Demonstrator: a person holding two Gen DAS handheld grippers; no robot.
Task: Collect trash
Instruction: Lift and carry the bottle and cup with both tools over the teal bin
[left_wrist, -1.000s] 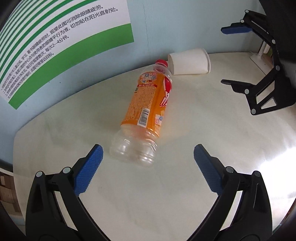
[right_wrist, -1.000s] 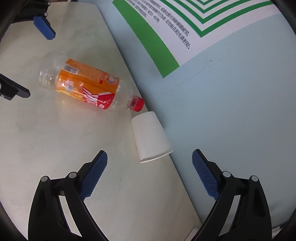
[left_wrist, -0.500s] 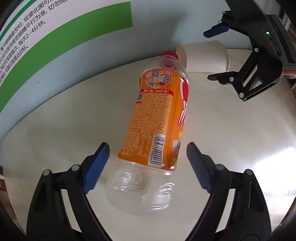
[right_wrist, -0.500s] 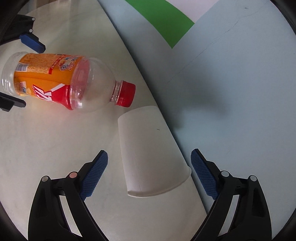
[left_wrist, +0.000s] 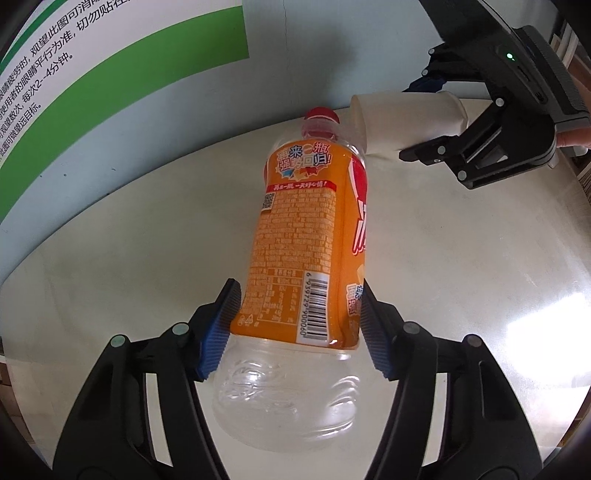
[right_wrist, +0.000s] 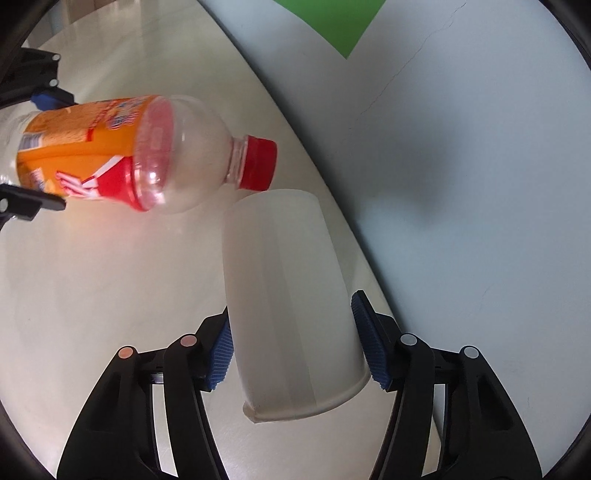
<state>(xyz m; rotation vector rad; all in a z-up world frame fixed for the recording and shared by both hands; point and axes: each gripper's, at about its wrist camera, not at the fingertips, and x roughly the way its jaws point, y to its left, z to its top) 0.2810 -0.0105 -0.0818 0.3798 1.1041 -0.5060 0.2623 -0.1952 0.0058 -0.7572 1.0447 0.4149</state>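
Left wrist view, item one: plastic bottle (left_wrist: 299, 258), empty, lying on its side at frame centre on the pale table (left_wrist: 129, 258), red cap (left_wrist: 320, 115) toward the upper middle, clear base nearest the camera. A second ago we saw it small and far ahead of wide-spread tongs; now the left gripper (left_wrist: 298, 328) straddles its lower body, jaws closing, blue pads touching the orange label on both sides, so we judge the grasp made or nearly so. Item two, right wrist view: paper cup (right_wrist: 291, 302), white, on its side at lower centre, rim toward the camera, its closed end just beside the bottle cap. The right gripper (right_wrist: 295, 341), formerly open around bare table short of it, now has the cup between closing jaws, pads against both walls. We take both pieces as ready to lift. Writing: label barcode reads 6 939729 900060; Chinese slogan with 来, 瓶, 回归; a QR square beneath. Wall poster (left_wrist: 122, 48), upper left, green-banded, carries Chinese text including 2-4分钟. No brand name legible.
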